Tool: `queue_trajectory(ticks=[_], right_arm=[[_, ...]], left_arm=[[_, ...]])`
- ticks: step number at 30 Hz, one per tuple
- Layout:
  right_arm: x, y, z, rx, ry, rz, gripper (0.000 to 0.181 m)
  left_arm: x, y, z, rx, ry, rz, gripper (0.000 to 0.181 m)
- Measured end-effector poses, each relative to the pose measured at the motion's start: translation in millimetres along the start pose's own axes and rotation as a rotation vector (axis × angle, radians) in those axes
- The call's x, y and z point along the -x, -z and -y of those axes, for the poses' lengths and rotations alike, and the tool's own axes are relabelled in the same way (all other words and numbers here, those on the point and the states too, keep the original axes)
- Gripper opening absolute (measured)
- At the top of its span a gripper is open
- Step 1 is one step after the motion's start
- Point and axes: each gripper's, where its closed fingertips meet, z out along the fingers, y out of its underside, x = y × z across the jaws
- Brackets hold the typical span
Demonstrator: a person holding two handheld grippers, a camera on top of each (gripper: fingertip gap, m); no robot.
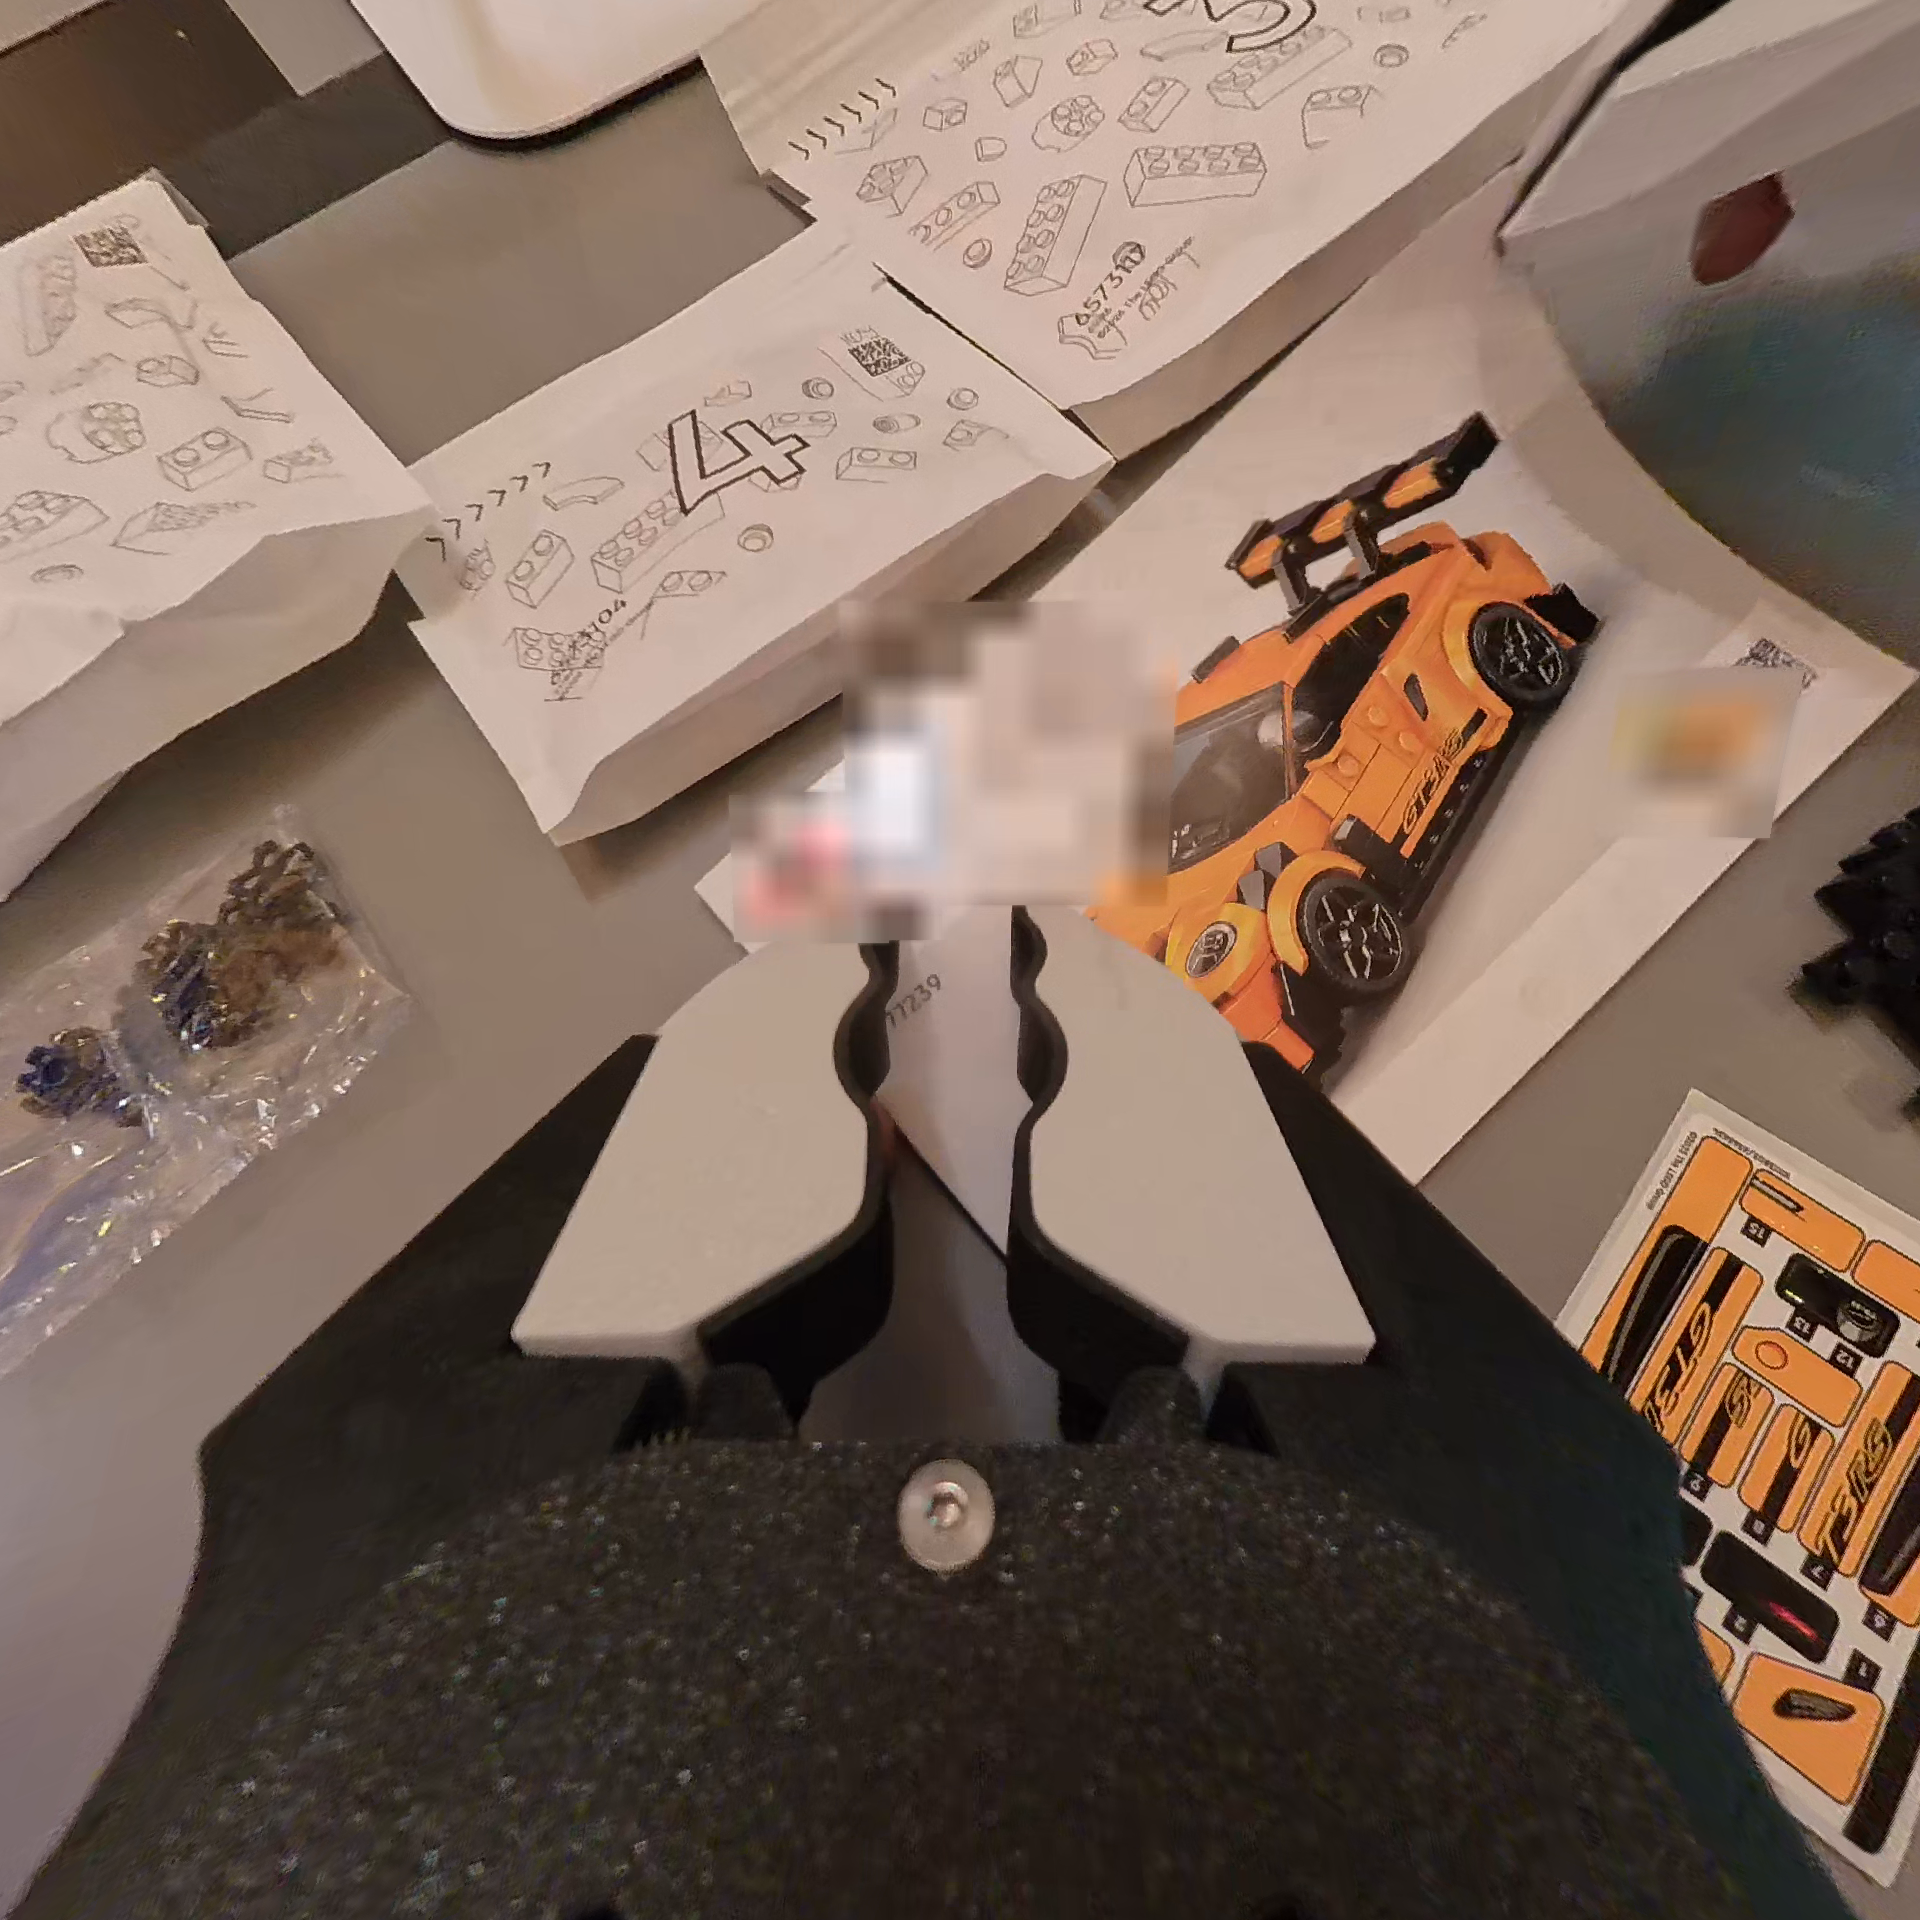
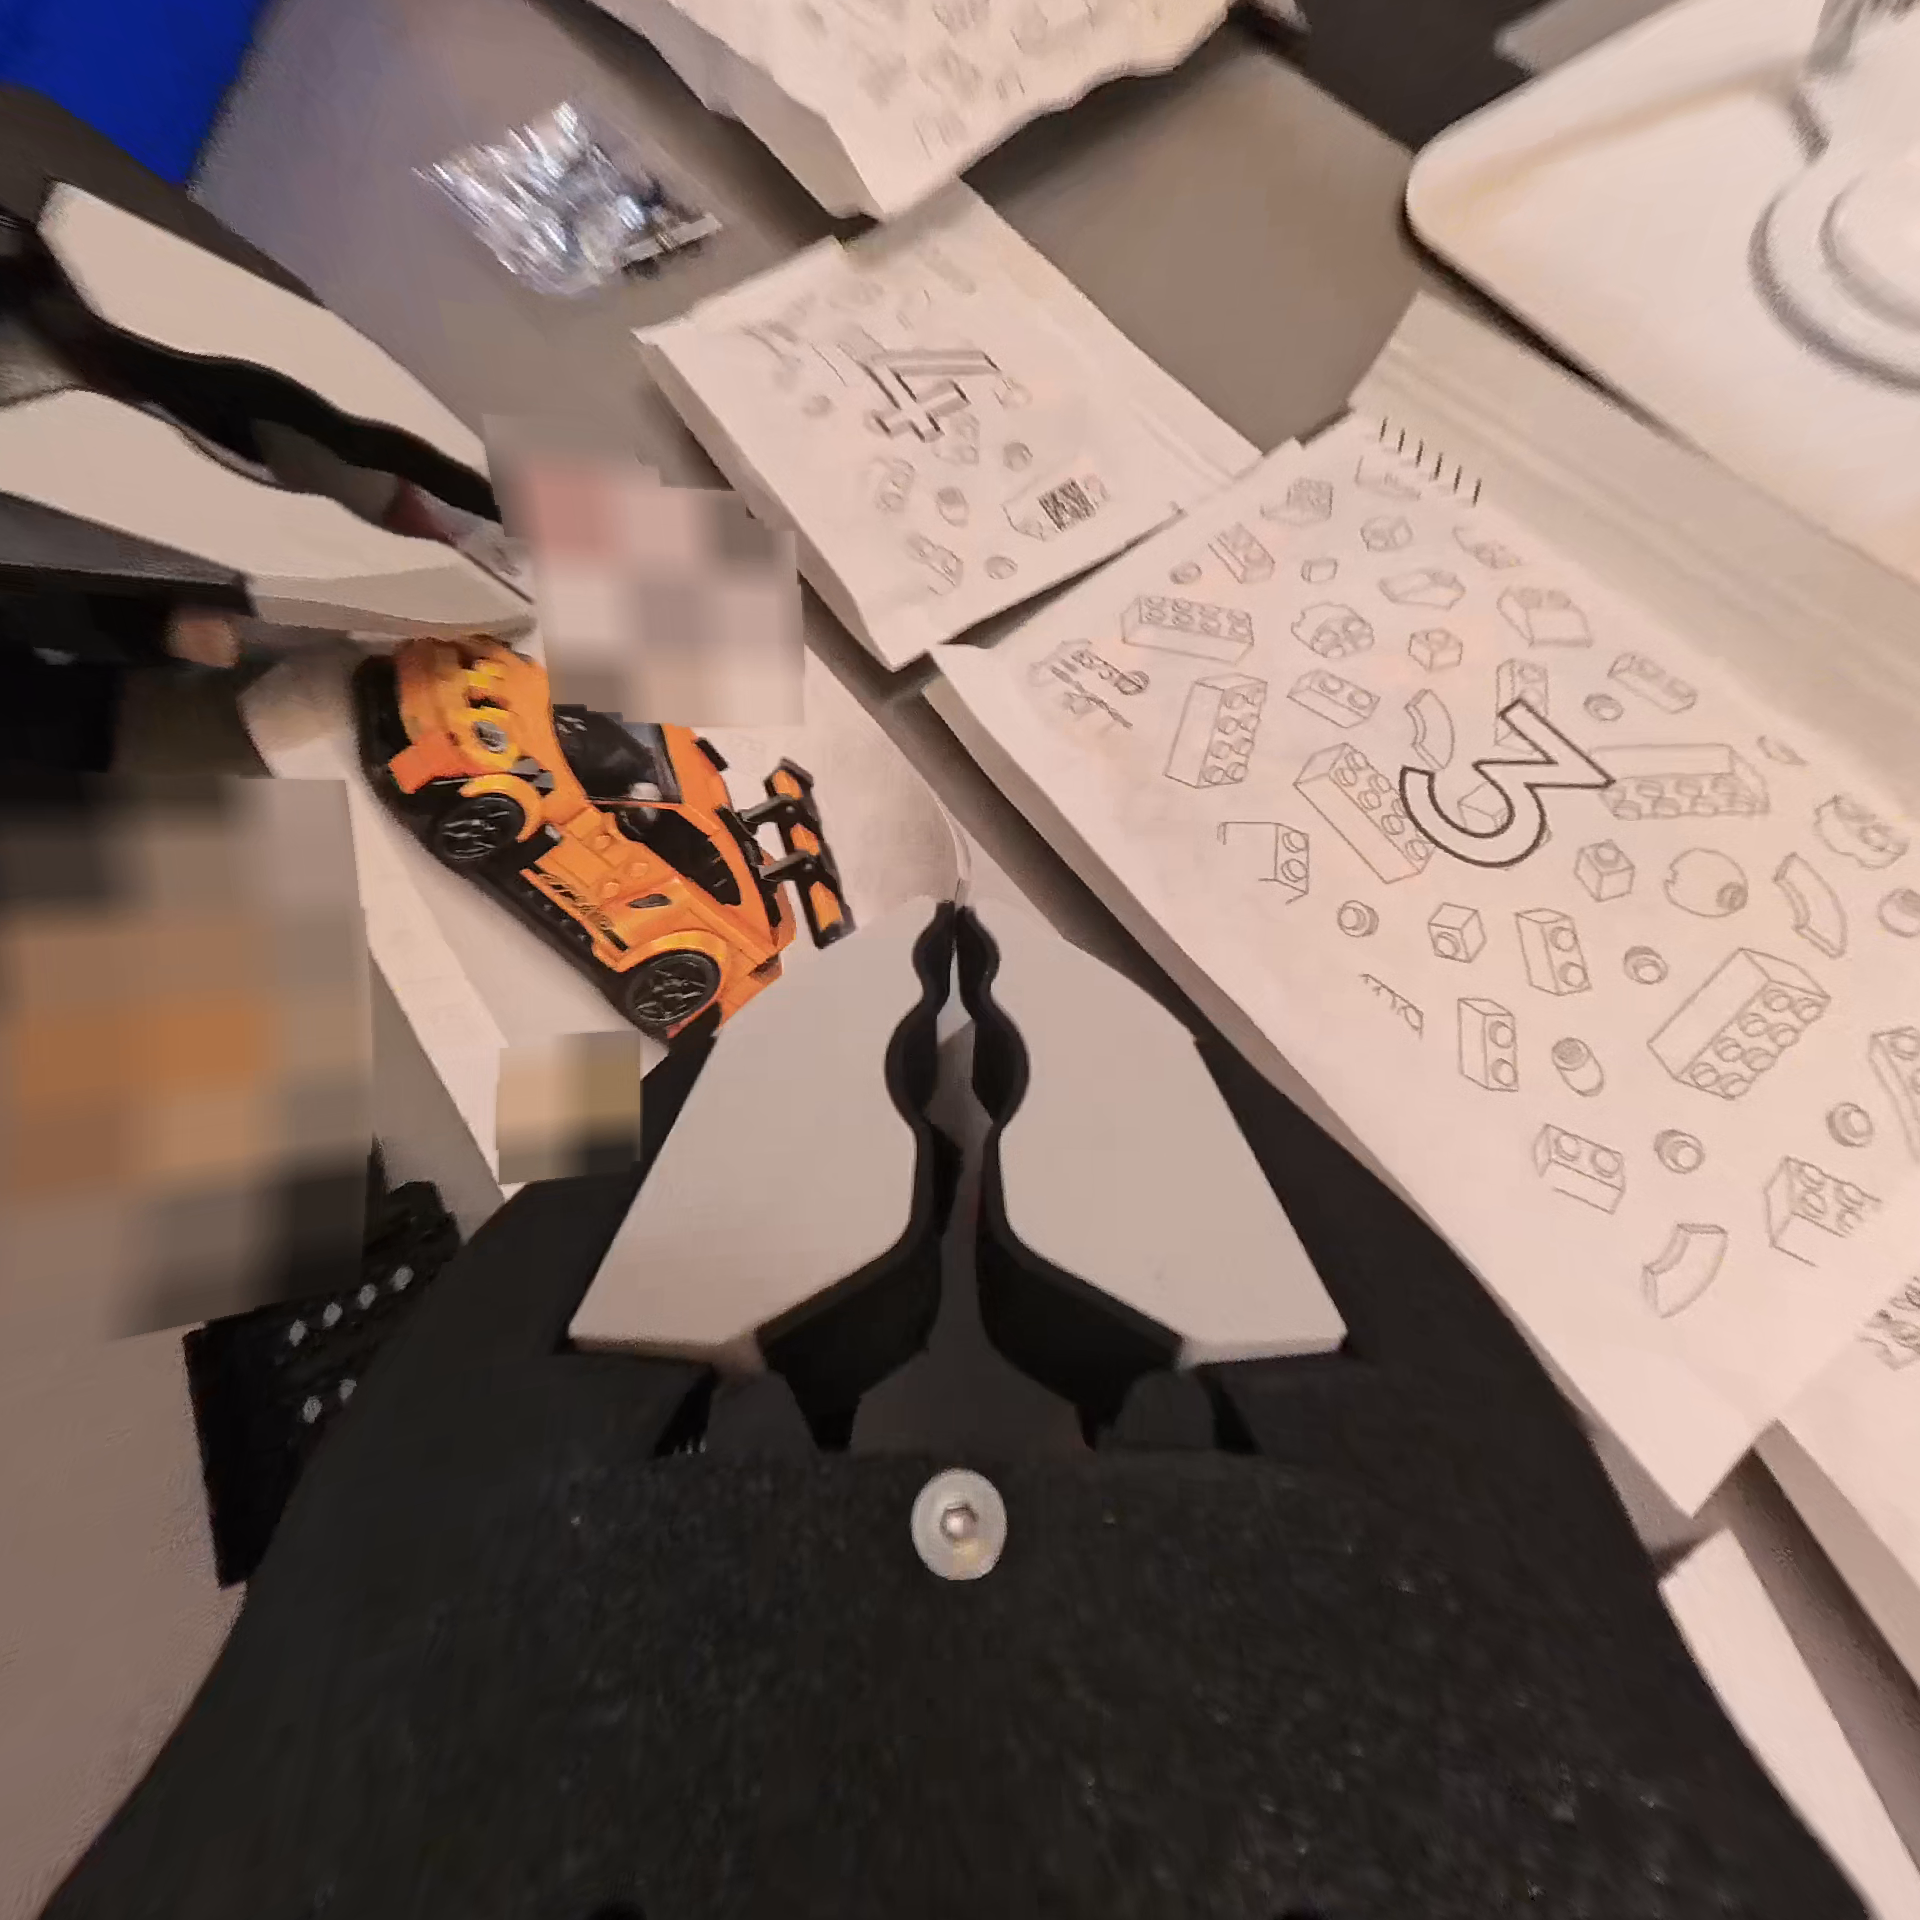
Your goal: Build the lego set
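White booklet point(image 2: 914, 821) edge is pinched by the right gripper point(image 2: 954, 925), while the left gripper point(image 1: 951, 935) stands narrowly parted over its corner.

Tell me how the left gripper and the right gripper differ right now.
The left gripper has its jaws apart, above a corner of the instruction booklet; the right gripper has its jaws closed, pinching the booklet's lifted page edge. The left gripper's view is sharp; the right gripper's is motion-blurred. Both have grey fingers with black wavy pads.
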Motion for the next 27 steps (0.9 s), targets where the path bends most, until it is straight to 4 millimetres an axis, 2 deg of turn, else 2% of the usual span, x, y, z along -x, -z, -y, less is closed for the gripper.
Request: queue_trajectory(ticks=[4,7,12,18,22,23,25,27], right_arm=[[12.2,20.9,6.5,-0.144,0.135,-0.016,0.000],[23.0,41.7,15.8,-0.275,0.212,0.011,0.000],[40.7,71.7,26.9,-0.438,0.363,0.086,0.000],[68.4,96.4,42.4,-0.530,0.519,0.159,0.000],[93.6,112.0,54.6,-0.585,0.607,0.243,0.000],[97.8,114.9,56.3,-0.594,0.618,0.256,0.000],[102.7,120.4,58.1,-0.610,0.624,0.271,0.000],[102.3,124.4,56.9,-0.617,0.620,0.268,0.000]], left_arm=[[6.6,7.2,7.7,-0.056,0.024,-0.001,0.027],[9.1,9.3,5.0,-0.038,0.055,-0.065,0.038],[-5.5,1.2,10.4,-0.013,0.105,-0.277,0.055],[-28.5,-13.6,24.3,0.022,0.039,-0.448,0.058],[-47.7,-14.4,33.9,0.026,0.120,-0.639,0.051],[-53.1,-13.3,34.5,0.033,0.148,-0.691,0.046],[-60.2,-14.2,33.2,0.049,0.200,-0.740,0.023],[-65.6,-12.8,37.1,0.014,0.224,-0.765,0.017]])
